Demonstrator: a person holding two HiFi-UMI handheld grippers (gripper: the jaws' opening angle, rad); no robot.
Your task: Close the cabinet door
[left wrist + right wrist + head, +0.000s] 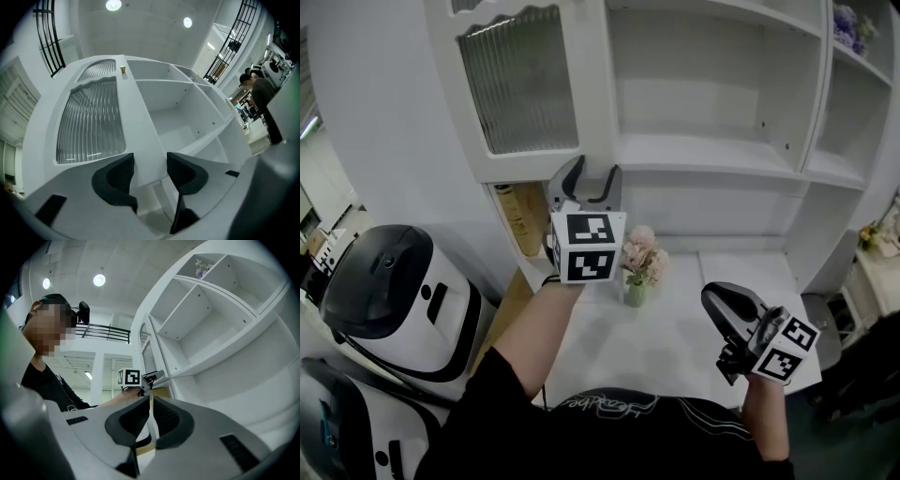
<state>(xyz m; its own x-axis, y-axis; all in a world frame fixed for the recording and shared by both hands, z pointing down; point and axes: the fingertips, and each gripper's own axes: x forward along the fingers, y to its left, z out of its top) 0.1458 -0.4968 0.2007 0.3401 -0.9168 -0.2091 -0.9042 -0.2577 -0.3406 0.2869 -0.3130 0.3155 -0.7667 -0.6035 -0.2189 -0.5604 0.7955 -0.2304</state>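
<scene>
While I am holding the right gripper [719, 300] low over the front right corner of the tabletop [675, 328], its fingers [126, 420] are sitting drawn together to a thin slit, with nothing between them. It is lying well apart from the work, so I am treating it as idle.

Further back, a vase of pink flowers [639, 267] is standing towards the back edge of the tabletop. Just beside it on the left I am reaching up with the left gripper [589, 183]. Its fingers [117, 180] are standing wide, and the lower corner of the cabinet door [520, 84] is showing in the gap between them. I am seeing no pad pressing on the frame, so I am reading this as a straddle and not yet a grip.

The door is hanging swung open at the left side of the cabinet [703, 155], above the back left corner of the tabletop. Its ribbed glass panel [91, 122] is lying to the left of my left fingers, and the open shelves [178, 136] are lying to their right. The door's long axis is running upright, up and away from the fingers along the white frame edge.

That is the relation I am working from. The left hand is by far the nearer one, and I am judging that the door needs carrying sideways towards the shelves, with the fingers staying on that lower corner.
</scene>
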